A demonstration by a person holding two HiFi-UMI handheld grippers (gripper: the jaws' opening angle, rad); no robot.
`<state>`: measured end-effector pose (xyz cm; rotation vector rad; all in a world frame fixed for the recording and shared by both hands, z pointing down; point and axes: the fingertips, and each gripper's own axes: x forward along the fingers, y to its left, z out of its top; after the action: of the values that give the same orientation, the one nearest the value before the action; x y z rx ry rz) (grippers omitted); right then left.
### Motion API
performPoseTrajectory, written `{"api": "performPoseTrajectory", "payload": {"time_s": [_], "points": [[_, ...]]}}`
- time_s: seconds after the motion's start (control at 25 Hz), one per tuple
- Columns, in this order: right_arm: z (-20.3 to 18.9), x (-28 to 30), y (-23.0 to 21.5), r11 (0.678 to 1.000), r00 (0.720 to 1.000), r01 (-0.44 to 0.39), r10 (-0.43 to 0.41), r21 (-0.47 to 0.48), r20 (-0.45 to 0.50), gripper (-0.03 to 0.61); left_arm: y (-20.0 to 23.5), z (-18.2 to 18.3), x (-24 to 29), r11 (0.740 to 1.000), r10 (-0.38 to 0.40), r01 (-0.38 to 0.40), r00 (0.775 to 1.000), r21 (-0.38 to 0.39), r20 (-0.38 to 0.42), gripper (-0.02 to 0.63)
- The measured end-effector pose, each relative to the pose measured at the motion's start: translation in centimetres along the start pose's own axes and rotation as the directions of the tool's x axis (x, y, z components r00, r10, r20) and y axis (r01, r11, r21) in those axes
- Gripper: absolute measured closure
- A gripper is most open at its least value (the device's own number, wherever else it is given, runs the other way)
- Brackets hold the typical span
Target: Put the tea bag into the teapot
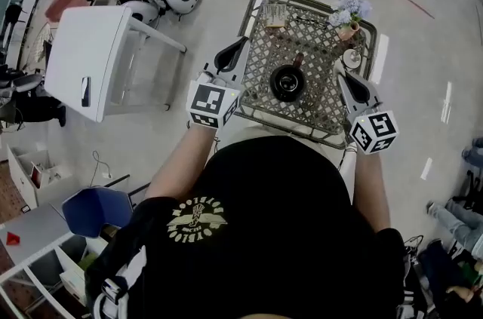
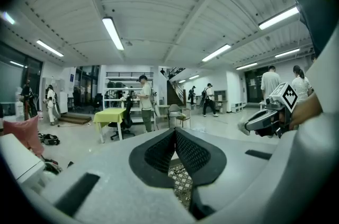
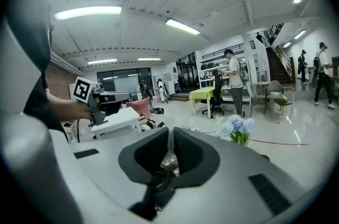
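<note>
A black teapot [image 1: 287,82] with an open top stands in the middle of the metal lattice table [image 1: 317,38]. My left gripper [image 1: 240,44] hovers at the table's left edge; its jaws meet with nothing between them [image 2: 175,132], and only lattice shows below. My right gripper [image 1: 341,76] hangs over the table's right side, just right of the teapot. Its jaws [image 3: 170,133] stand almost together, with a thin pale sliver in the slit. I cannot tell whether that sliver is a tea bag or the floor behind. No tea bag shows clearly in any view.
A small box [image 1: 273,16] sits at the table's far left, a pot of pale blue flowers [image 1: 349,10] at the far right, and a small white cup [image 1: 352,57] near my right gripper. A white table [image 1: 87,61] stands to the left. People stand far off in the hall.
</note>
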<state>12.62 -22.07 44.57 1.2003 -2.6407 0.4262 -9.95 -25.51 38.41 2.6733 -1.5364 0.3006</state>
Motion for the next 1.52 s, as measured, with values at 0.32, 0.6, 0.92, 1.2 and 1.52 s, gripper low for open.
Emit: {"api": "performPoseTrajectory", "payload": {"time_s": [0.32,0.6,0.92,1.2,1.52], "points": [[1.0,2.8,4.1,0.997,0.997,-0.077,0.077,-0.026,-0.002,0.545,3.3,-0.8,-3.4,0.998,0.064,-0.064,0.998,-0.025,-0.009,0.618],[1.1,4.9,7.3,0.993,0.994,-0.105,0.105,-0.059,-0.015,0.545,5.2,-1.5,-5.0,0.998,0.058,-0.059,0.998,-0.033,-0.016,0.618],[2.9,4.1,8.8,0.989,0.984,-0.147,0.145,0.009,0.100,0.449,5.5,-0.9,-5.1,1.000,0.016,-0.016,1.000,-0.025,0.002,0.618],[3.0,3.8,8.6,0.994,0.989,-0.100,0.095,0.041,0.110,0.442,5.3,-0.8,-3.8,0.999,-0.039,0.040,0.999,-0.036,0.018,0.618],[2.7,3.4,8.1,1.000,0.996,-0.001,0.003,-0.023,0.085,0.568,4.7,-0.9,-2.4,0.995,-0.091,0.091,0.996,-0.029,0.024,0.618]]}}
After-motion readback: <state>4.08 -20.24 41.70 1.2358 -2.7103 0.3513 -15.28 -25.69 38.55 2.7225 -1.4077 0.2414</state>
